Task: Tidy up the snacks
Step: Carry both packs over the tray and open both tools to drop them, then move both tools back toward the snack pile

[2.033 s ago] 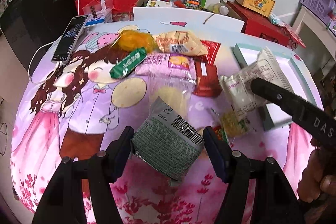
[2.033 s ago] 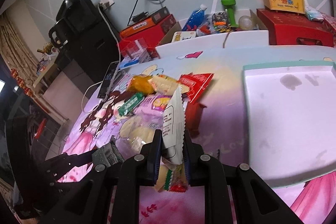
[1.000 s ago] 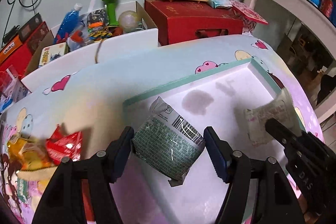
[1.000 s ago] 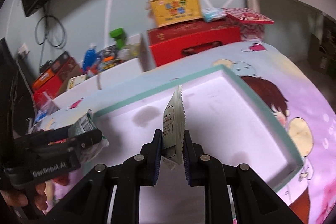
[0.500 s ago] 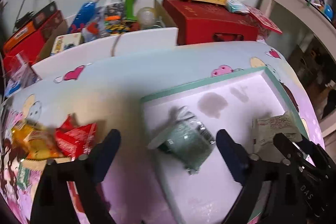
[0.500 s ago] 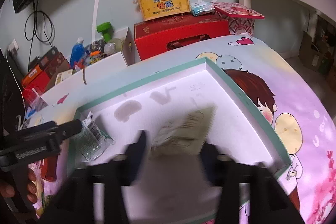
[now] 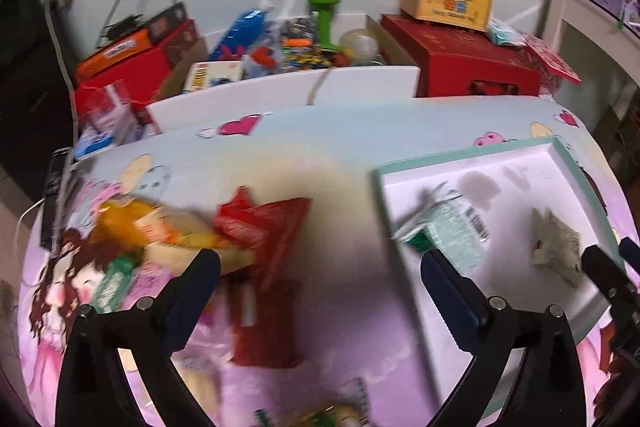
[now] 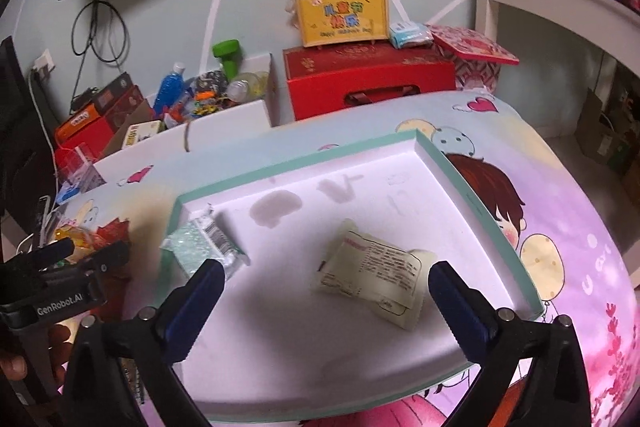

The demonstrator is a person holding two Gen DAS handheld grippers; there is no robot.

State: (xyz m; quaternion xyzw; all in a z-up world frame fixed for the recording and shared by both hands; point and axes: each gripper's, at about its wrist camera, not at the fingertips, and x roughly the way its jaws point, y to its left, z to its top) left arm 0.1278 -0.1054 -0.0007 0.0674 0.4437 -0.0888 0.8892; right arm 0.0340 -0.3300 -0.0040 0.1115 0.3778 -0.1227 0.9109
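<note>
A home, prob. a child's room. Shown by cartoon tablecloth [image 8: 560, 211], toy clutter [image 8: 208, 91] & gift boxes [image 8: 368, 83].

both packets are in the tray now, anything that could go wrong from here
The green packet lies against the tray's left rim; a careless sweep of the left claw, opening and empty, toward the snack pile could knock it out. The right claw, also opening, hangs over the cream packet and could snag it.

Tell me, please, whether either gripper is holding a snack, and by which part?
Nothing is held: both grippers' jaws are opening, empty; the green packet and cream packet lie in the tray.
</note>
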